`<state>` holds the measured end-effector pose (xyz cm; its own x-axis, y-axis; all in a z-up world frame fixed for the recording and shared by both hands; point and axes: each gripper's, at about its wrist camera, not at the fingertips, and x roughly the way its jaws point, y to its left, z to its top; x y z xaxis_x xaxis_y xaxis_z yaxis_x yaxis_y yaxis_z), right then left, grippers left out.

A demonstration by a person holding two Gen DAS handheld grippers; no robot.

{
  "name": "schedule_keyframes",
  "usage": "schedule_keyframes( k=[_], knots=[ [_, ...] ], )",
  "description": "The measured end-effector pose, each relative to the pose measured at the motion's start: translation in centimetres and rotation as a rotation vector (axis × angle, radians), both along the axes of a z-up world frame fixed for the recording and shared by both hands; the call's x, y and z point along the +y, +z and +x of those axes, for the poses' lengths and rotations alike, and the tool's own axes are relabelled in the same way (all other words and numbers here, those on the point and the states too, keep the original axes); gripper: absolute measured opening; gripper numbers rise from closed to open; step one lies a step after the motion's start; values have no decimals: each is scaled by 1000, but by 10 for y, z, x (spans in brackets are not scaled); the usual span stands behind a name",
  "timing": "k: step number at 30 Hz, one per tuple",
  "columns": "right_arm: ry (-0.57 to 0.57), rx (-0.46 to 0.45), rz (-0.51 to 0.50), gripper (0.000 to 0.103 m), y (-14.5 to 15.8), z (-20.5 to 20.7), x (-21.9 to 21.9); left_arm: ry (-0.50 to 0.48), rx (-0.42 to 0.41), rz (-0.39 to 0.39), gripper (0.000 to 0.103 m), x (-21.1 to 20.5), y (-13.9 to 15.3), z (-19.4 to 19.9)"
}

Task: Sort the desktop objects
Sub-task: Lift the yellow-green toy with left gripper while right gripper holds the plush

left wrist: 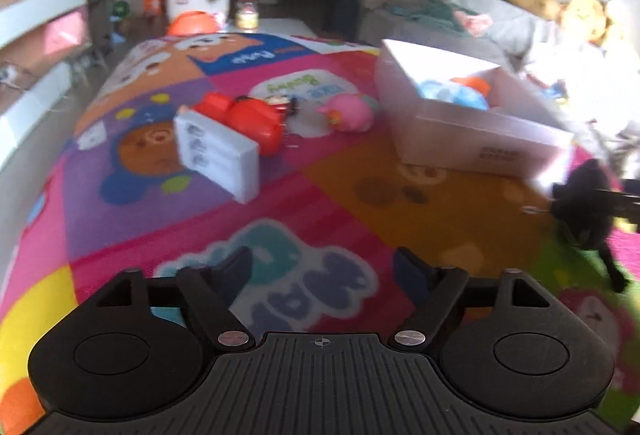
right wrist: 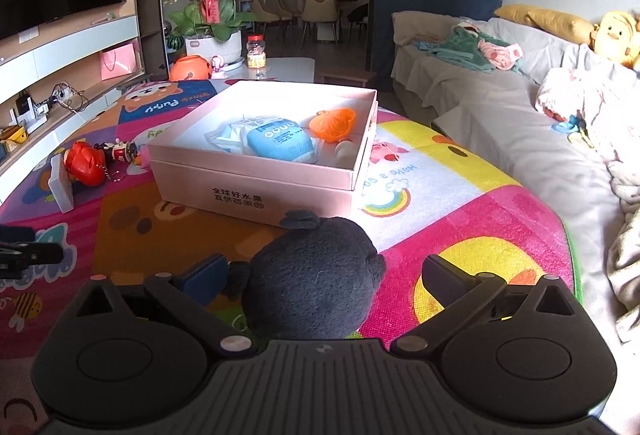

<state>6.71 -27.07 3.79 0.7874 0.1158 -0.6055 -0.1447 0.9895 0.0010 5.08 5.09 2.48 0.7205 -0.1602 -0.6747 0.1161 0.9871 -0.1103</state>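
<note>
Our right tool [right wrist: 320, 277] is wide open around the dark plush [right wrist: 316, 275], pads not pressing, just short of the pink box [right wrist: 256, 191]. We should close mid-body, lift clear of the wall. Left tool [left wrist: 322, 273] open, empty.

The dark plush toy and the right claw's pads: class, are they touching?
Apart. In the right wrist view the dark plush toy sits between the open right claw, with mat visible between it and the right pad; the left pad stands close beside it.
</note>
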Motion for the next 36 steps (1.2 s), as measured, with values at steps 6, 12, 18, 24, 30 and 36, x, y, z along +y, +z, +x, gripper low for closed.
schedule_keyframes(
  k=[6, 12, 18, 24, 30, 36],
  knots=[
    [-2, -5, 1, 103, 1, 1, 3, -377, 70, -128, 96, -45, 2, -21],
    [-12, -8, -15, 103, 1, -1, 0, -490, 71, 59, 96, -90, -14, -41],
    [-14, -7, -17, 103, 0, 0, 0, -385, 15, 228, 98, -76, -17, -35],
    [-15, -7, -14, 103, -1, 0, 0, -74, -75, 447, 100, -39, -14, -7],
    [-8, -18, -10, 103, 0, -2, 0, -56, -53, 250, 100, -24, -2, 4],
    [-22, -17, 4, 103, 2, -1, -2, -141, -39, 140, 100, -53, -8, 11]
  ],
)
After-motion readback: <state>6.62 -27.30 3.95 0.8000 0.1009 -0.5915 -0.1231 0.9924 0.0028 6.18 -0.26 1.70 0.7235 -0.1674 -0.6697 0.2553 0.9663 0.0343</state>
